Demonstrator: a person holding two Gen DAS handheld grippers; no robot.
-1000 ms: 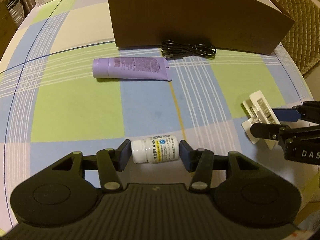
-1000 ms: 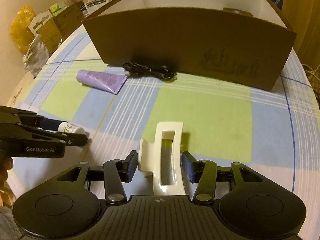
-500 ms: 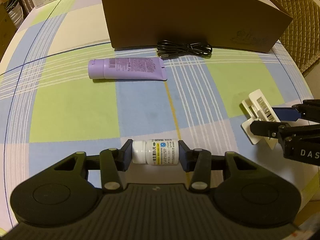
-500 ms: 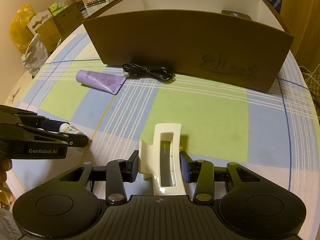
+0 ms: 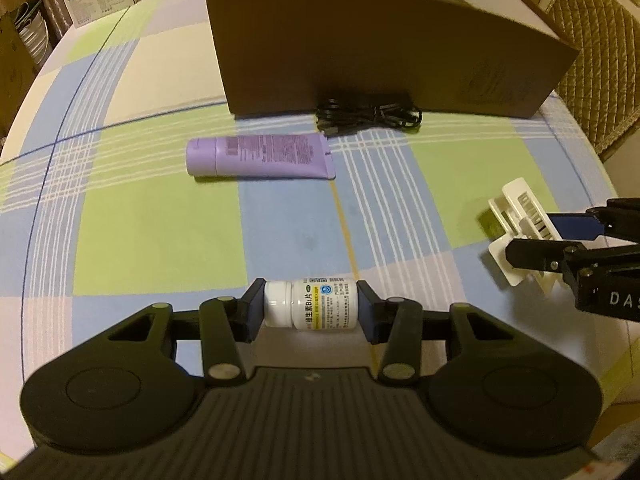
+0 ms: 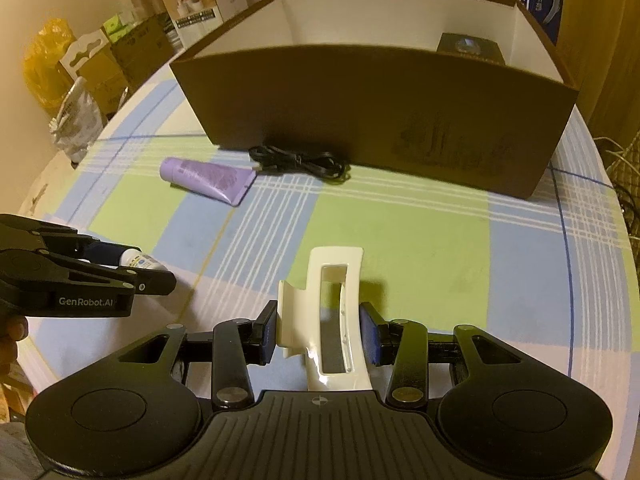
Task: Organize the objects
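My left gripper [image 5: 310,310] is shut on a small white pill bottle [image 5: 310,308], held sideways with its cap to the left, just above the checked tablecloth. My right gripper [image 6: 322,330] is shut on a cream hair claw clip [image 6: 332,316], lifted a little off the cloth. From the left wrist view the right gripper [image 5: 532,236] with the clip [image 5: 516,208] shows at the right edge. In the right wrist view the left gripper [image 6: 148,270] holds the bottle [image 6: 138,259] at the left.
A large brown open box [image 6: 372,108] stands at the back with a dark object [image 6: 468,46] inside. A coiled black cable [image 5: 368,116] lies against its front wall. A purple tube [image 5: 260,156] lies on the cloth. Cartons [image 6: 200,4] stand beyond the table; a quilted chair [image 5: 596,56] at right.
Both grippers closed onto their objects: the left on the pill bottle, the right on the clip. Both objects have since risen slightly off the cloth, and the box interior has come into view.
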